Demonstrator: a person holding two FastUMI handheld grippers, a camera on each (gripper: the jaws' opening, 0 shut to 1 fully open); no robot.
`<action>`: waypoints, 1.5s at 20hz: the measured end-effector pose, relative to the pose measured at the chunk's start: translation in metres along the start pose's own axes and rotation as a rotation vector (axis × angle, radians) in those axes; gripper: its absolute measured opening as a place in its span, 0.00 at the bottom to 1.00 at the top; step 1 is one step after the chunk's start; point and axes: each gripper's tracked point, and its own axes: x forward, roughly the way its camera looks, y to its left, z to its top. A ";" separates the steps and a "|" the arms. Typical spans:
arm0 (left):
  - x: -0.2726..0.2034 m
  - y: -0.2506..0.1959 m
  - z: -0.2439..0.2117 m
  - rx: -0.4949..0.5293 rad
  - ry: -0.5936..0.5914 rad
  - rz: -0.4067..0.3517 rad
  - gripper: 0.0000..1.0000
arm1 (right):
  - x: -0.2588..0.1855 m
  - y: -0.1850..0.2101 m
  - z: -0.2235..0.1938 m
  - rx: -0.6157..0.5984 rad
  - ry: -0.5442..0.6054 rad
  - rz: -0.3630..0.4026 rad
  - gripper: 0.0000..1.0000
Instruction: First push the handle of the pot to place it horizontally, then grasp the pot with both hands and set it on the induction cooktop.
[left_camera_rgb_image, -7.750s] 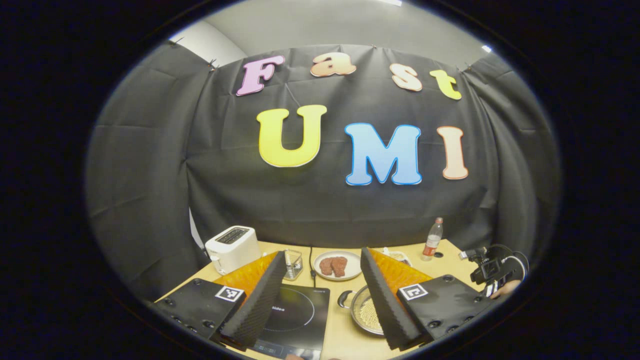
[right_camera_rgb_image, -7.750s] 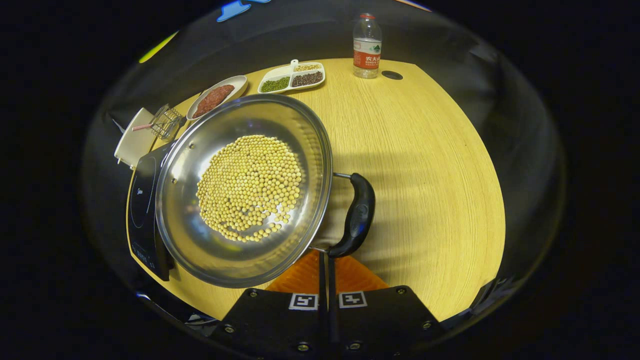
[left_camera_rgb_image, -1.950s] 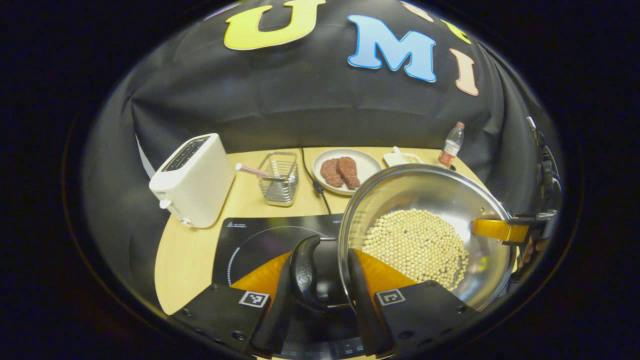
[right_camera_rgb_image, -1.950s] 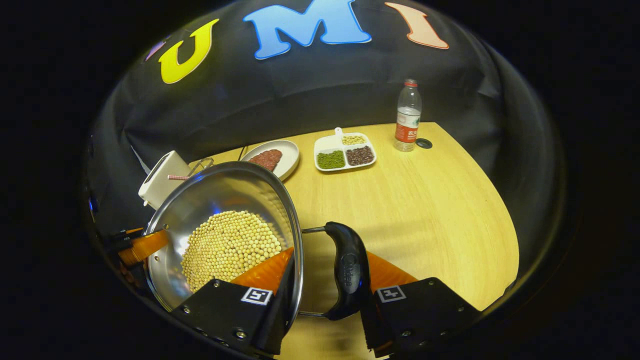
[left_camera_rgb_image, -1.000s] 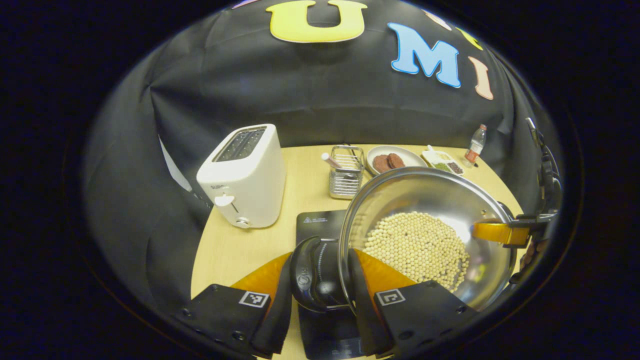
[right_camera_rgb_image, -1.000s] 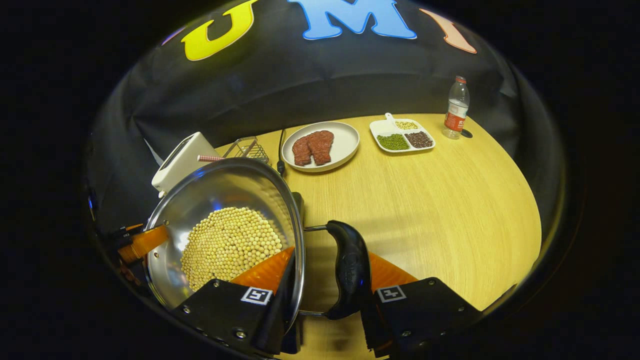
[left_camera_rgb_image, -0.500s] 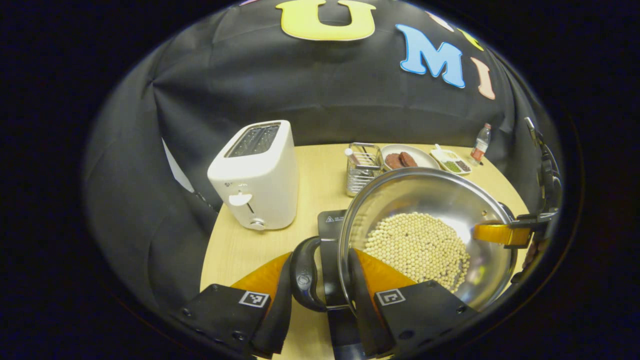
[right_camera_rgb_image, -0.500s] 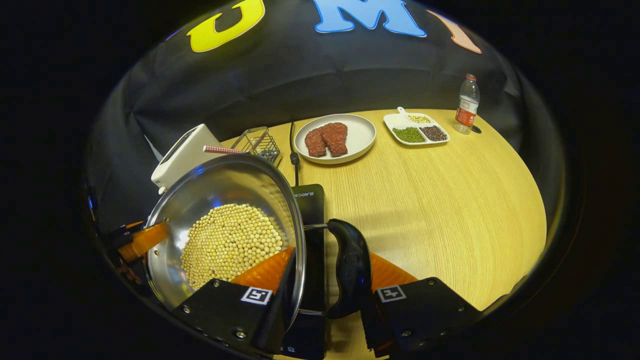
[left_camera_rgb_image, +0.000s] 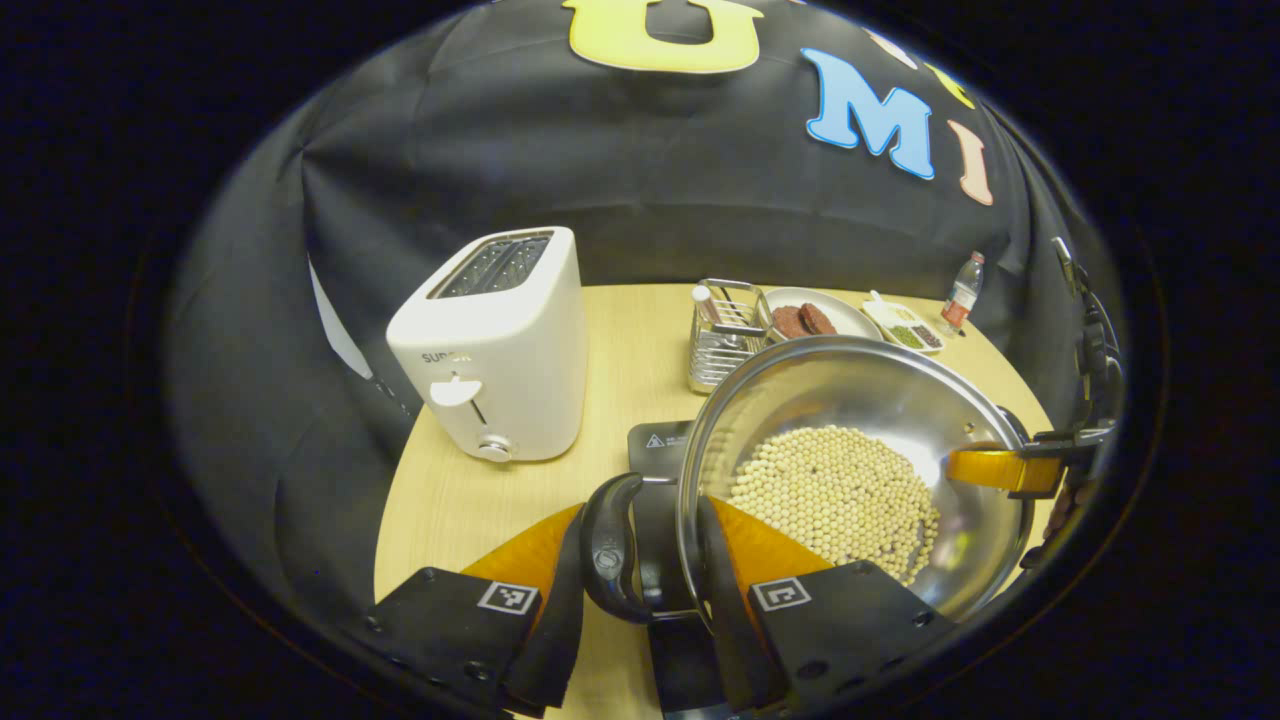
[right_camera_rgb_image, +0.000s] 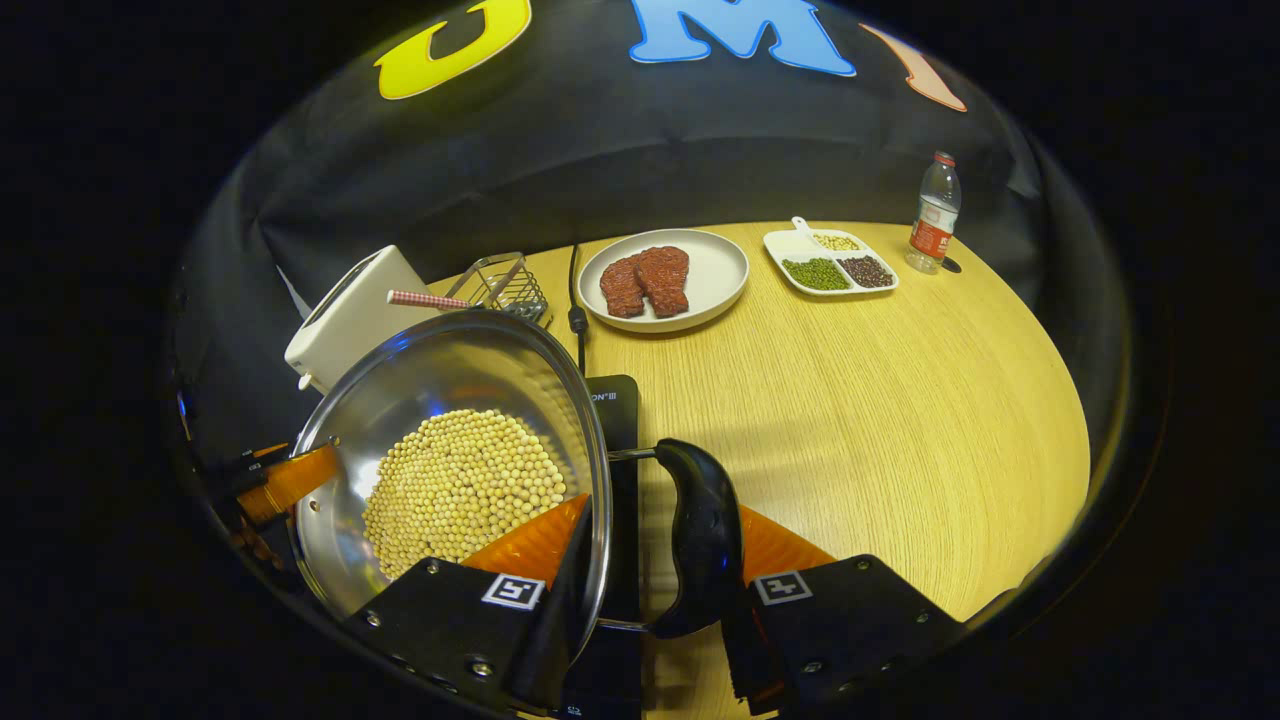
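the pot (left_camera_rgb_image: 850, 400) covers most of the induction cooktop (left_camera_rgb_image: 655, 445) in the left gripper view, so whether its base touches the glass cannot be told. in the right gripper view the cooktop (right_camera_rgb_image: 618, 420) shows as a narrow strip between rim and handle (right_camera_rgb_image: 703, 535). the toaster (right_camera_rgb_image: 345, 315) is half hidden behind the pot (right_camera_rgb_image: 450, 400). the far tongs (left_camera_rgb_image: 1005, 468) are cut off at the edge, their grip unclear.

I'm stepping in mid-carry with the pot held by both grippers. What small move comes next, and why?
Probably ease the pot a bit further over the induction cooktop before lowering. Left gripper and right gripper each clamp a handle, and the cooktop's far corner shows from under the pot.
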 end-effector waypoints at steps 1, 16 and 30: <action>0.002 0.000 -0.003 0.001 0.005 -0.002 0.64 | 0.000 -0.001 -0.002 0.001 0.001 -0.005 0.61; -0.006 0.006 -0.005 -0.050 -0.082 -0.020 0.69 | -0.005 -0.009 0.009 -0.003 -0.120 -0.008 0.58; -0.235 -0.082 0.135 -0.210 -0.588 0.186 0.95 | -0.217 -0.088 0.150 -0.062 -0.599 0.057 0.95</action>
